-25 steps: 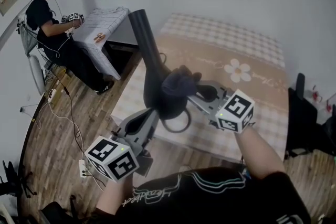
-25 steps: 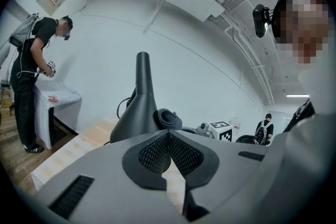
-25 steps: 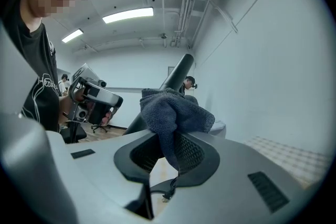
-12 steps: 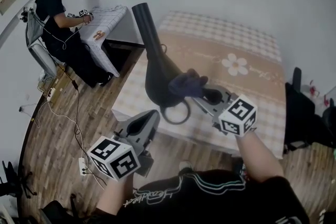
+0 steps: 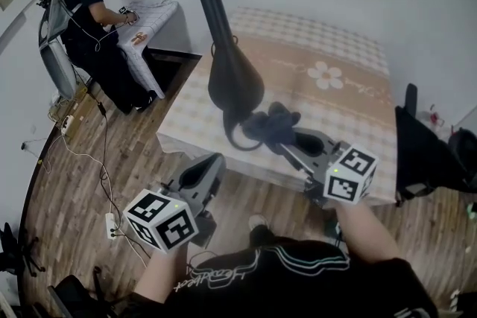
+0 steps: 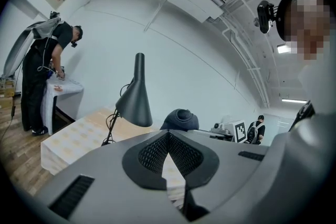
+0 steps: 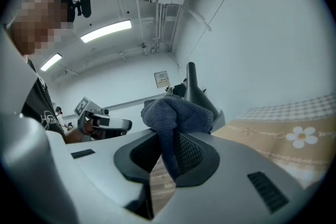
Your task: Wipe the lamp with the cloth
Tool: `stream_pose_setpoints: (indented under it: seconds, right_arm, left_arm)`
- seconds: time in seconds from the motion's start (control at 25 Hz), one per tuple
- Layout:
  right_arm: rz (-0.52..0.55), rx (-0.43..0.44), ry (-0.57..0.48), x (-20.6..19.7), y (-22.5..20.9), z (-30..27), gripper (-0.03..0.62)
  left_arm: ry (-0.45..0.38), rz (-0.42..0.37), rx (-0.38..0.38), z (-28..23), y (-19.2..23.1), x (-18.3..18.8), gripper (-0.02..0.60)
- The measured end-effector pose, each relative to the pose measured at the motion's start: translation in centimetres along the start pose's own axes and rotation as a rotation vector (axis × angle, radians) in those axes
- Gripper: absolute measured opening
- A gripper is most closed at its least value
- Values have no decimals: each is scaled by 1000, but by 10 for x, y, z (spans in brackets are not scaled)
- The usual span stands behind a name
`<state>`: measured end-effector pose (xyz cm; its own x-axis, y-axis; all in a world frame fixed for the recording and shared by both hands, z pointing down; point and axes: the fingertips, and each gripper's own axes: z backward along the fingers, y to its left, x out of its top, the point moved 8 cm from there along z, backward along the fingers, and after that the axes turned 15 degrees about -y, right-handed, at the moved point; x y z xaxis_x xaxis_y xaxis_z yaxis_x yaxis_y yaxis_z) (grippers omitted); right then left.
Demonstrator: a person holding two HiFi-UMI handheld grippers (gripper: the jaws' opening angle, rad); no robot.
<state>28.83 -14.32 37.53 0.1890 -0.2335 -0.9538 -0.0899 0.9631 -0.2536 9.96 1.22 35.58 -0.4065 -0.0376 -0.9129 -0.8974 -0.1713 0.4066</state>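
Observation:
A black lamp [image 5: 232, 78] with a flared shade and a long neck stands over the checked bed; it also shows as the lamp [image 6: 135, 102] and the lamp [image 7: 197, 93]. My right gripper [image 5: 287, 136] is shut on a dark blue cloth [image 5: 270, 124], which bunches out past the jaws against the shade's lower edge. In the right gripper view the cloth [image 7: 176, 115] hangs clamped between the pads. My left gripper [image 5: 209, 164] sits lower left, apart from the lamp, jaws shut on nothing. From it I see the cloth [image 6: 180, 119] ahead.
The bed [image 5: 335, 48] has a beige checked cover with a flower print. A person [image 5: 93, 4] works at a small covered table [image 5: 149, 15] at the back left. Cables and a power strip [image 5: 112, 223] lie on the wooden floor. A dark chair [image 5: 425, 153] stands at the right.
My left gripper, against the lamp's shade one second ago, has come off it and lies lower. The right gripper with the cloth has slid down to the shade's lower edge.

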Motion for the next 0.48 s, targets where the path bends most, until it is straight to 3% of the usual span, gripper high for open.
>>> stream_pose_setpoints:
  seconds: [0.36, 0.48]
  right_arm:
    - [-27, 35, -19, -7, 85, 57, 57]
    - [-94, 16, -51, -11, 105, 69, 57]
  left_arm:
    - [-16, 8, -37, 59, -34, -21, 0]
    - [-22, 11, -51, 76, -42, -27, 0]
